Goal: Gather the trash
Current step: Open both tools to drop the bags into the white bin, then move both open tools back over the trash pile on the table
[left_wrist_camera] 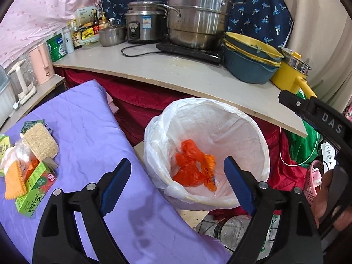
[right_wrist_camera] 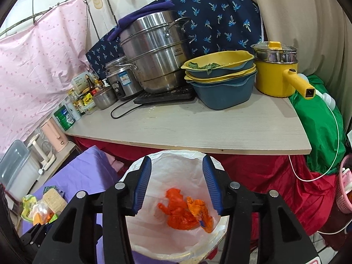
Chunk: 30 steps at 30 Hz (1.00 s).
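A waste bin lined with a white bag [left_wrist_camera: 253,132] [right_wrist_camera: 176,248] stands on the floor beside a purple-covered table [left_wrist_camera: 92,132]. Crumpled orange plastic trash [left_wrist_camera: 193,169] [right_wrist_camera: 184,211] lies inside it. My left gripper [left_wrist_camera: 176,182] is open and empty, over the bin's near rim. My right gripper [right_wrist_camera: 177,182] is open and empty, above the bin; its body shows at the right of the left wrist view [left_wrist_camera: 325,123]. On the purple table lie a green carton [left_wrist_camera: 35,189], an orange scrubber [left_wrist_camera: 14,182], a tan sponge [left_wrist_camera: 40,143] and a clear bag [left_wrist_camera: 19,151].
A wooden counter [left_wrist_camera: 176,72] [right_wrist_camera: 198,127] behind the bin holds steel pots [left_wrist_camera: 198,15], a rice cooker [left_wrist_camera: 143,22], stacked blue-yellow bowls [right_wrist_camera: 222,77], a yellow pot [right_wrist_camera: 277,74] and bottles. Red cloth hangs below. A pink basket [left_wrist_camera: 312,180] and clear bottle [left_wrist_camera: 231,231] sit on the floor.
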Each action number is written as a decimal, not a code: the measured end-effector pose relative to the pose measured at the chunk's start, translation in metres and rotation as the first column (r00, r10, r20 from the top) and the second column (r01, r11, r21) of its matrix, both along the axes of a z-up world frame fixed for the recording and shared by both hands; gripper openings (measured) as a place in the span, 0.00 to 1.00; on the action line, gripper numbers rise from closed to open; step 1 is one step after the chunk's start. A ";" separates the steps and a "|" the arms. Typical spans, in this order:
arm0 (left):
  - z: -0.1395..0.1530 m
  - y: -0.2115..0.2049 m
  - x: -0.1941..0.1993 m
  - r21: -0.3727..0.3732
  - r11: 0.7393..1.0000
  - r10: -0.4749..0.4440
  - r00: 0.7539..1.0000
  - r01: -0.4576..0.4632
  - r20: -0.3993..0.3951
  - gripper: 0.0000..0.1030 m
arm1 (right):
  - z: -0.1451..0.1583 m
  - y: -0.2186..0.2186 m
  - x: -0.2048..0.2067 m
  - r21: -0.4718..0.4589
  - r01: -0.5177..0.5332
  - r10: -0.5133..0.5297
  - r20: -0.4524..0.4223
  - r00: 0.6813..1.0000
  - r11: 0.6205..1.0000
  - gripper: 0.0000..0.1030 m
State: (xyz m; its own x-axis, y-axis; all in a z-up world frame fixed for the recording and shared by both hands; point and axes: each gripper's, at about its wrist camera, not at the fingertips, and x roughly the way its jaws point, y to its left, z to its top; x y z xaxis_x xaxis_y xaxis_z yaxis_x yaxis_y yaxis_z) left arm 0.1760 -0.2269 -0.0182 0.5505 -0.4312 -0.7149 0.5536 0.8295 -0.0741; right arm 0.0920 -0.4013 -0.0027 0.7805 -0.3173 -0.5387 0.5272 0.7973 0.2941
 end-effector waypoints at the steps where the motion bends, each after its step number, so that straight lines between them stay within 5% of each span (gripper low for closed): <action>1: 0.002 0.002 -0.002 -0.002 1.000 0.002 1.000 -0.002 0.006 0.80 | 0.002 0.003 -0.002 -0.001 -0.004 0.004 0.003 1.000 1.000 0.48; 15: 0.022 0.058 -0.023 -0.044 0.996 0.075 0.997 -0.073 0.025 0.80 | 0.023 0.061 -0.027 -0.018 -0.070 0.071 0.044 0.997 0.997 0.54; 30: 0.021 0.158 -0.030 -0.058 0.965 0.257 0.966 -0.255 0.016 0.80 | 0.016 0.144 -0.018 -0.023 -0.226 0.226 0.015 0.974 0.974 0.55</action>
State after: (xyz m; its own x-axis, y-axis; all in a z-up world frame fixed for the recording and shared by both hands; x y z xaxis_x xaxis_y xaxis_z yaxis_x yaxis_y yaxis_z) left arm 0.1457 -0.0693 0.0029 0.6635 -0.3119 -0.6801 0.3253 0.9388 -0.1132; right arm 0.0744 -0.2573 0.0134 0.8423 -0.1426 -0.5198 0.3276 0.9012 0.2836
